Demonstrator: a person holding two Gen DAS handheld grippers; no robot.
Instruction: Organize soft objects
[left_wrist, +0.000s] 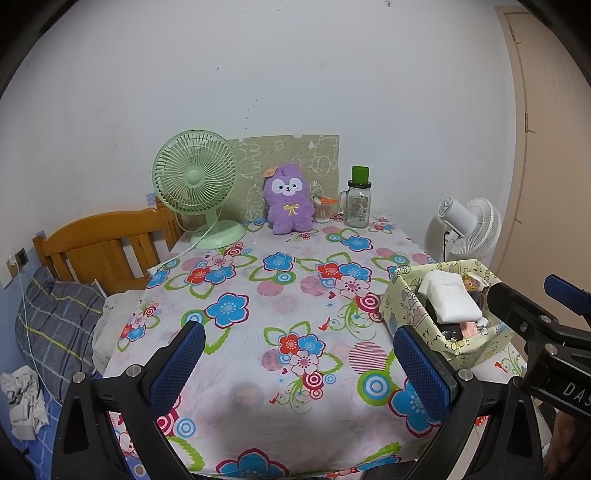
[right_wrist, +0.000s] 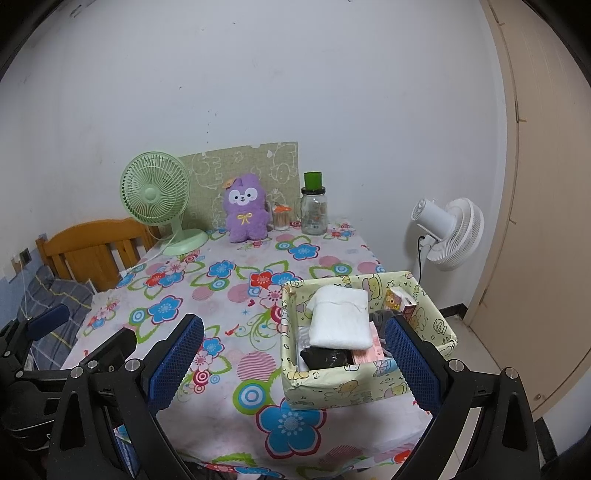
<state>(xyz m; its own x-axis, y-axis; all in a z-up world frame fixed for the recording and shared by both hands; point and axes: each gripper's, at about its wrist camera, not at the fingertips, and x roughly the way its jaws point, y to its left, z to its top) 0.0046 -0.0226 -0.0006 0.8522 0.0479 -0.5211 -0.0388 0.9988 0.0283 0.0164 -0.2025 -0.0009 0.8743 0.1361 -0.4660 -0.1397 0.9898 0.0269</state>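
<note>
- Both grippers were right up front, hovering over the near edge of the tabletop (right_wrist: 229, 295) with its flowery cloth. Left gripper (left_wrist: 295, 369) had its blue fingers spread wide, nothing between them. Right gripper (right_wrist: 291, 365) same deal, wide and empty.
- Landmark for everything: the yellow patterned box (right_wrist: 369, 384) on the near right side of the tabletop. A folded white towel (right_wrist: 341, 317) lay on top of the stuff inside it, over something dark and a pink packet.
- Purple plush (right_wrist: 245, 210) was well away from the box, sitting upright at the far end against a green board, between the green fan (right_wrist: 155, 195) and a glass jar (right_wrist: 314, 214).
- My guess at the step: between picks. Plush looked like the one soft thing not in the box, so the next move probably called for a long reach across to it, then a squeeze around its body, steering clear of the jar and the little cup beside it.
- Right wrist view looked down into the box, so its contents showed properly. Left wrist view only caught the box from the side, but it showed the bed and a grey plaid pillow (left_wrist: 55, 317) on the far side from the box, plus the right gripper poking in over the box.
</note>
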